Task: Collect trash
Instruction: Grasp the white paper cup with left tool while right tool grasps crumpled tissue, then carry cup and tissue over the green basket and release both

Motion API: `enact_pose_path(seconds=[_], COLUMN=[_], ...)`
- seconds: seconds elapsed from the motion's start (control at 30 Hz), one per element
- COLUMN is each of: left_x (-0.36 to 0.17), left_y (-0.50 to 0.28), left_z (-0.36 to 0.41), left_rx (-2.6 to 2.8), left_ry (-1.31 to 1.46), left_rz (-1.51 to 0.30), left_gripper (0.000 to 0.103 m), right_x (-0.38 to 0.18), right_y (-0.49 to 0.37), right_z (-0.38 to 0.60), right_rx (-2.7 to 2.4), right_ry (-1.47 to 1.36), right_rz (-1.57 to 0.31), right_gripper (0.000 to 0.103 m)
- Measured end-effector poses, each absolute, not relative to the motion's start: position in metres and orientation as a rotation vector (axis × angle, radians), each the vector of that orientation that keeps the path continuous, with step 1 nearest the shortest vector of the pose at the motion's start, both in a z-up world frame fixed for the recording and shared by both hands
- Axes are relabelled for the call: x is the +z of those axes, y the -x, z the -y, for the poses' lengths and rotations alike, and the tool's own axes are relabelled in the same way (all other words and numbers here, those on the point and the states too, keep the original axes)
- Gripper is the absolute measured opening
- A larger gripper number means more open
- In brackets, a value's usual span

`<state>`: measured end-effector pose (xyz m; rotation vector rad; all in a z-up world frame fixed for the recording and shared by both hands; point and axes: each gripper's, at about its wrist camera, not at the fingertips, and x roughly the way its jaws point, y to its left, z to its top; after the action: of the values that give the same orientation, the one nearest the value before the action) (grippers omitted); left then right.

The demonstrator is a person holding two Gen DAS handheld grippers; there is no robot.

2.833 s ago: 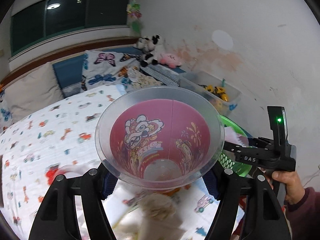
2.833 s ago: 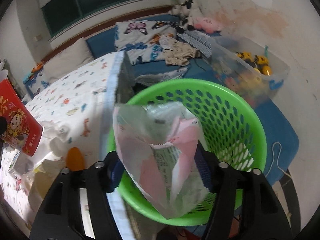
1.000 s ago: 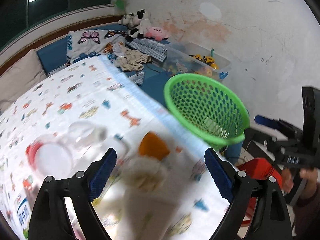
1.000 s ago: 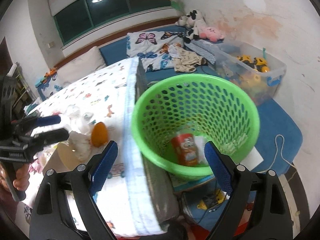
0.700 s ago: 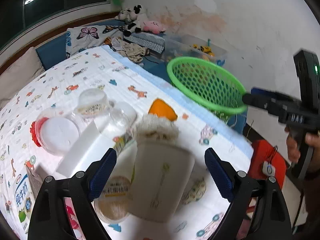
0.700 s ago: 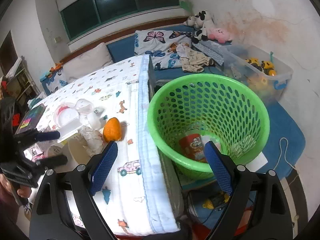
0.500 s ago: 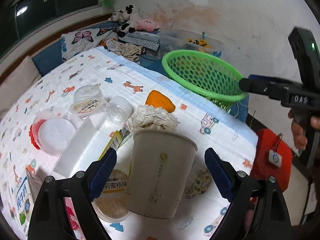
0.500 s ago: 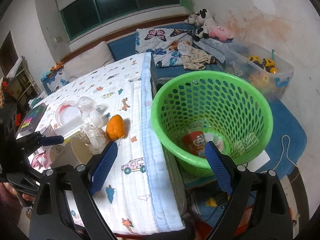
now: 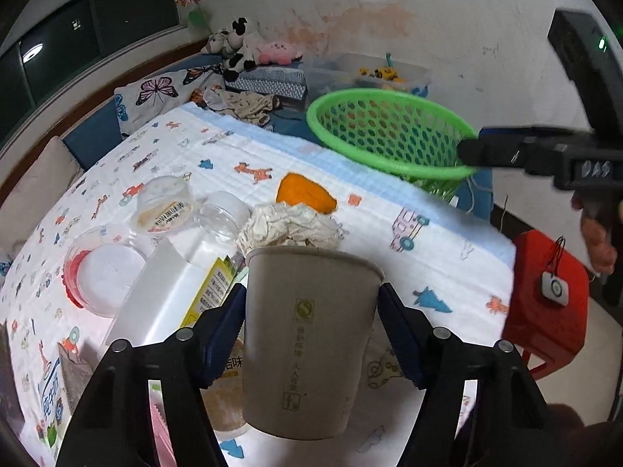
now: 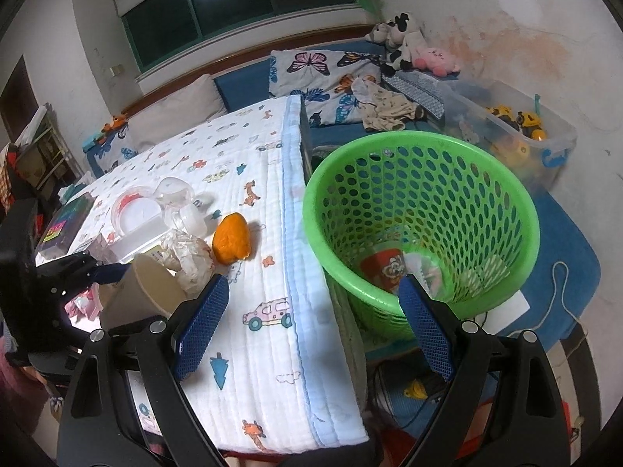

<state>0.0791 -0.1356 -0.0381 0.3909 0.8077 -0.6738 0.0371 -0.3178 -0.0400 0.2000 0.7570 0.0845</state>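
Now closing left gripper [image 9: 311, 323] jaws around paper cup [image 9: 307, 346] for green basket [image 10: 420, 214]; right gripper [image 10: 311, 323] jaws gaping empty beside basket.

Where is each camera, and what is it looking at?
Left wrist: sits on the left hand-held gripper, looking down at a paper cup its closing jaws hug; the right hand shows.
Right wrist: sits on the right hand-held gripper, open, facing the green basket.
Both show cup, basket, orange peel.
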Motion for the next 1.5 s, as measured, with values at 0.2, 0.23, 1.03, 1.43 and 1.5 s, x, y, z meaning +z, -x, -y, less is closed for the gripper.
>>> enact_pose_path(seconds=[0.2,0.23,1.03,1.43,1.5], left_x=[-0.015,-0.01,0.032,0.025,0.025], left_y=[-0.077,-0.077,-0.09,-0.094,-0.094], left_z=[0.116,0.111,0.029,0.028,0.029], left_rx=[-0.663,-0.657,-0.512,-0.512,-0.513], left_ry=[-0.286,-0.266,-0.072,-0.067,-0.069], left_rz=[-0.784,-0.777,-0.707,-0.727,-0.727], left_gripper=[0.066,0.066,0.066,0.066,0.066], right_x=[-0.042,-0.043,-0.078,-0.087,-0.085], right_y=[-0.043,-0.044,-0.108,-0.114,-0.112], right_z=[0.305,0.303,0.204,0.194,0.196], right_rx=[0.124,0.13,0.313,0.291,0.296], right_ry=[-0.187,-0.184,-0.099,-0.058,-0.069], right_rz=[-0.768,-0.769,-0.859,-0.859,-0.856], right_gripper=[0.088,0.088,0.07,0.047,0.046])
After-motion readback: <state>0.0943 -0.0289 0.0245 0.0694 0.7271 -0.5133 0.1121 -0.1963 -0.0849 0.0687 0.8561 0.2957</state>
